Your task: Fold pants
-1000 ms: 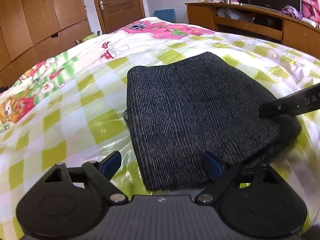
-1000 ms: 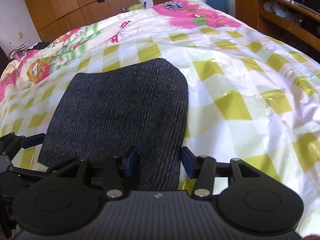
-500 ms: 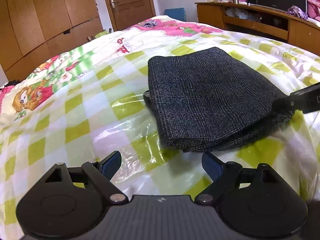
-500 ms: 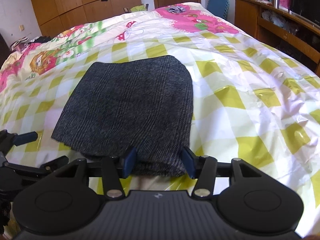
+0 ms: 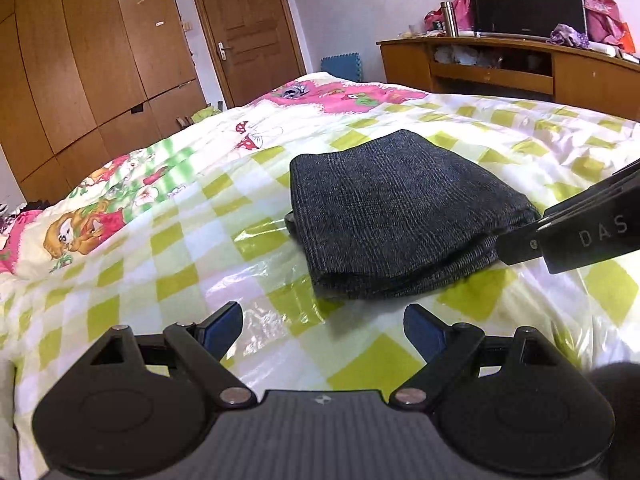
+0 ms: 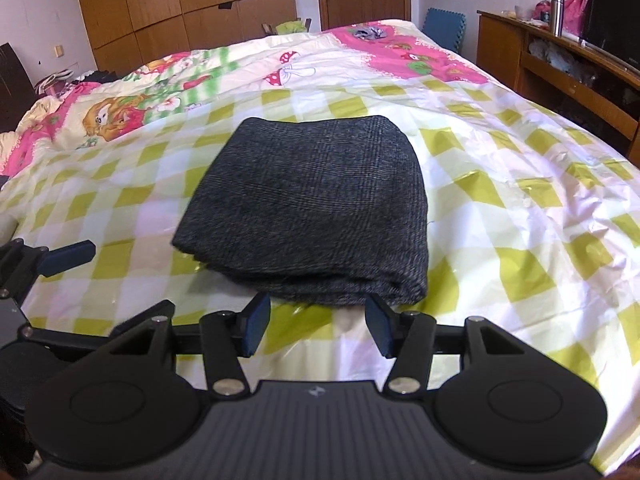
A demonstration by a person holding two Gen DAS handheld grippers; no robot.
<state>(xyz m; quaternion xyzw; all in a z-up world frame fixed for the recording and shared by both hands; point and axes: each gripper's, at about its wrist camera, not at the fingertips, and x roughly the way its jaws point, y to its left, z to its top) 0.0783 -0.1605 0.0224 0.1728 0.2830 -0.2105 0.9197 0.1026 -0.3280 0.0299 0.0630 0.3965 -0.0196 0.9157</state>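
your left gripper [image 5: 322,330] and right gripper [image 6: 316,326] both gaped apart, gripping nothing. the folded pants [image 6: 312,208] lay at 12 o'clock, near edge just ahead, bare bedspread [image 6: 520,216] all round.

The pants [image 6: 312,204] are dark grey, finely woven cloth, folded into a compact, thick, roughly square bundle. They lie flat on the bed [image 6: 520,208], on its yellow-checked part, with the stacked layers showing along the near edge.

Wooden wardrobe [image 5: 80,72], door [image 5: 248,28], low cabinet [image 5: 500,68], white walls.
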